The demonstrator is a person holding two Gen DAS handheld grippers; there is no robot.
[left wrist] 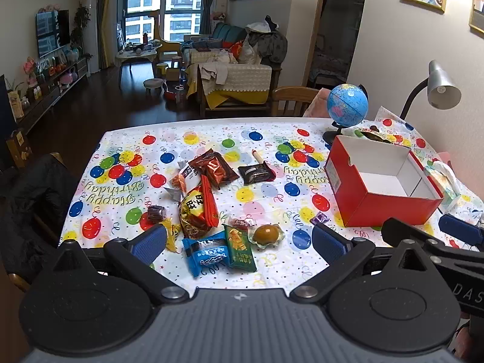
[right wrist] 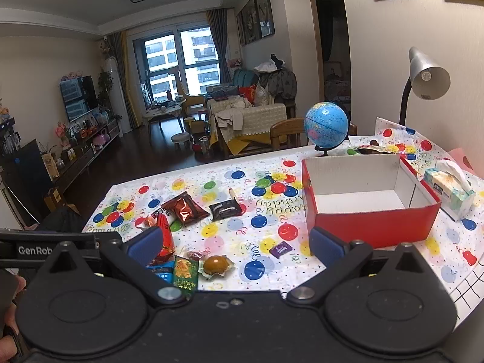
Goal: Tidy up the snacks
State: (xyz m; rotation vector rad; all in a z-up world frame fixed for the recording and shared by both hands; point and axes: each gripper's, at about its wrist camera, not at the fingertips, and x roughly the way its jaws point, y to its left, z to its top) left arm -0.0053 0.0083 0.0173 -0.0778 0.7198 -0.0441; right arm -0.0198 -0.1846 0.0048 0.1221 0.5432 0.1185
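From the left wrist camera, the left gripper (left wrist: 239,239) hangs low over the near edge of the table covered in a balloon-print birthday cloth (left wrist: 272,187), its blue-padded fingers spread wide with nothing between them. Ahead lies the loose heap of wrapped snacks: a blue foil biscuit packet (left wrist: 205,254), a green rectangular sachet (left wrist: 240,249), a clear-wrapped amber round sweet (left wrist: 266,233) and a large gold-and-red crinkled bag (left wrist: 196,211), several of them overlapping. The open red cardboard box with a white inside (left wrist: 384,187) stands empty to the right, well apart from the heap. A closing pinch here would likely catch two overlapping wrappers at once, or slide off the slick foil.

From the right wrist camera, the right gripper (right wrist: 239,248) is likewise held level and low, jaws wide apart and empty, pointing between the snack heap and the red box (right wrist: 372,220). A small purple wrapped candy (right wrist: 280,248) lies flat on the cloth just ahead; being so thin, it could be pushed along rather than lifted, and the thin plastic cloth might bunch under the fingertips. The box's near wall stands close to the right finger, so a careless swing could shove the light box toward the blue desk globe (right wrist: 326,122) or the tissue pack (right wrist: 447,190).
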